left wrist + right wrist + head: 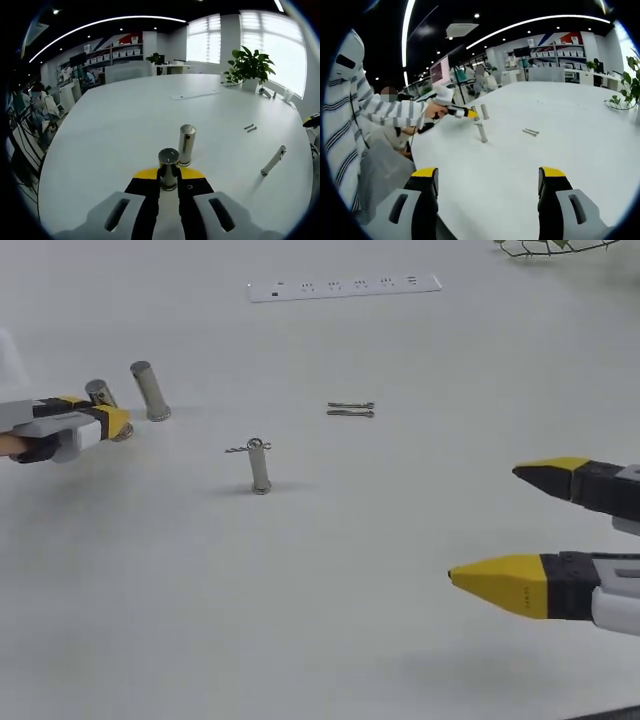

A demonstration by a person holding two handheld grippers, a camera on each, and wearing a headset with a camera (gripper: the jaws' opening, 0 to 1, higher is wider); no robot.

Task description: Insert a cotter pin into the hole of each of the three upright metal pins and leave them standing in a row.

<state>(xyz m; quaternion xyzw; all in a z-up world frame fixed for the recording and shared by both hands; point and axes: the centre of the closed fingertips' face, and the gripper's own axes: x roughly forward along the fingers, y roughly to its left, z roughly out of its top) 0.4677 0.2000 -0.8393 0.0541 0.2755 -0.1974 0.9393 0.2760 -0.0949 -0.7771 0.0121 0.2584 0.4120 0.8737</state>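
Head view: the left gripper is seen at the left edge of the white table, its jaws closed on the held pin, which stands upright. A second pin stands just beside it, apart from the jaws. A third pin stands alone near the middle of the table, well apart from the other two, with a cotter pin passed through the hole near its top. Two loose cotter pins lie side by side on the table beyond it. A power strip lies at the far side. The right gripper is held at the right edge with its jaws wide and nothing between them.

In the left gripper view, the left gripper is clamped low on the held pin, with the second pin close behind it. The third pin and the loose cotter pins are seen off to the right, and a plant at the far edge.

In the right gripper view, the right gripper is spread wide, well apart from the third pin.
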